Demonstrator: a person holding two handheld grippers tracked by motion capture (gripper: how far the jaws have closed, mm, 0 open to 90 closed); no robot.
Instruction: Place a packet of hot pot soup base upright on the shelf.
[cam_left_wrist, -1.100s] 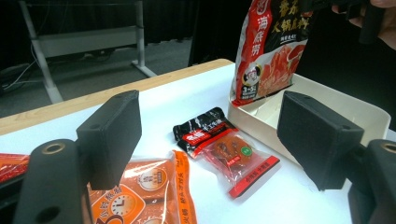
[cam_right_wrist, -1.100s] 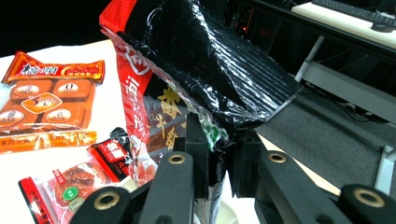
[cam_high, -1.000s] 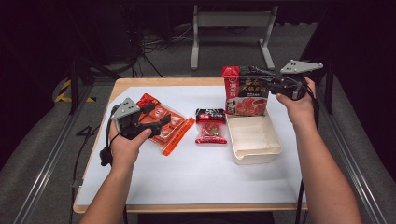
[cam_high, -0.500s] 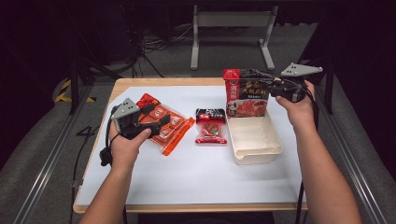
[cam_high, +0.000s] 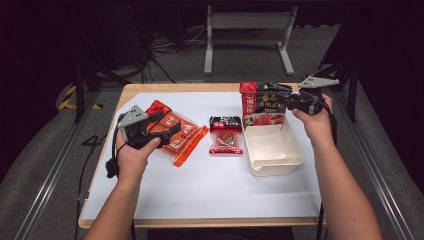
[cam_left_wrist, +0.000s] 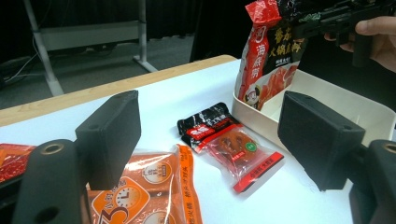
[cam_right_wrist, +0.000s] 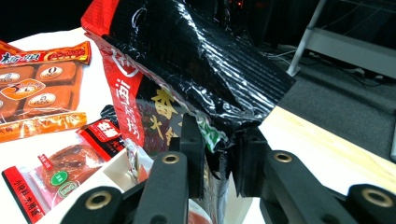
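The right hand-held gripper (cam_high: 281, 100) pinches the top of a glossy black-and-red printed pouch (cam_high: 262, 105), which stands upright at the far end of the shallow cream plastic tray (cam_high: 272, 160) on the white-covered table (cam_high: 200, 190). The left hand-held gripper (cam_left_wrist: 210, 135) hangs wide open over an orange snack packet (cam_high: 175, 132). A small red-and-black sachet (cam_high: 226, 135) lies between the packet and the tray.

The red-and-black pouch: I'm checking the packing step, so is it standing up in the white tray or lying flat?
Standing upright. The red-and-black pouch has its lower end inside the white tray, and the right tool is shut on its upper part.
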